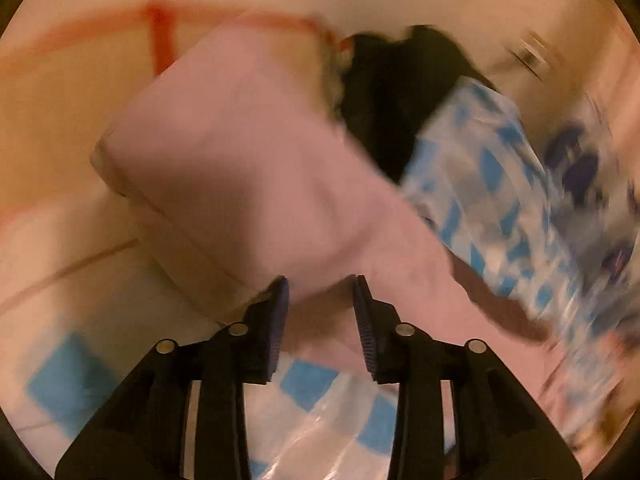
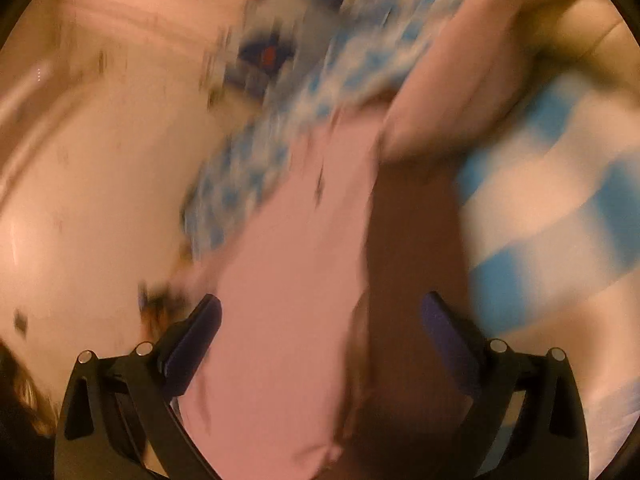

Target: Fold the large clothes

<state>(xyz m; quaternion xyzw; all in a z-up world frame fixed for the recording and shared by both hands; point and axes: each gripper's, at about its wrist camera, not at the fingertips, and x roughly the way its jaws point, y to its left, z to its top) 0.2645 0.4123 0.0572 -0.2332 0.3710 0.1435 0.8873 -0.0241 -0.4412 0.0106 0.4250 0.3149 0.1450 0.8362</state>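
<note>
1. left gripper [image 1: 320, 288]: its jaws stand partly apart, with a bunch of the pink garment [image 1: 240, 152] sitting between the pads. the pads do not look pressed together, and the blur hides whether they actually pinch the cloth — i cannot tell if it is held or only straddled.
2. the pink garment runs up and away from the left gripper as a thick, flat-sided slab, which reads as layers already laid over one another. beside it to the right lie a dark garment [image 1: 384, 92] and a blue-and-white patterned fabric [image 1: 488, 184]. a blue-checked covering [image 1: 308, 384] shows below the fingers.
3. right gripper [image 2: 320, 320]: the jaws are wide apart, one on each side of the pink cloth [image 2: 280, 280], touching nothing that i can make out. the cloth hangs or lies between them with a dark shadowed fold on its right.
4. heavy smear in both views suggests fast motion. my guess is the left side anchors one end while the right lines up for a fresh grab, so the long piece can be doubled over evenly.
</note>
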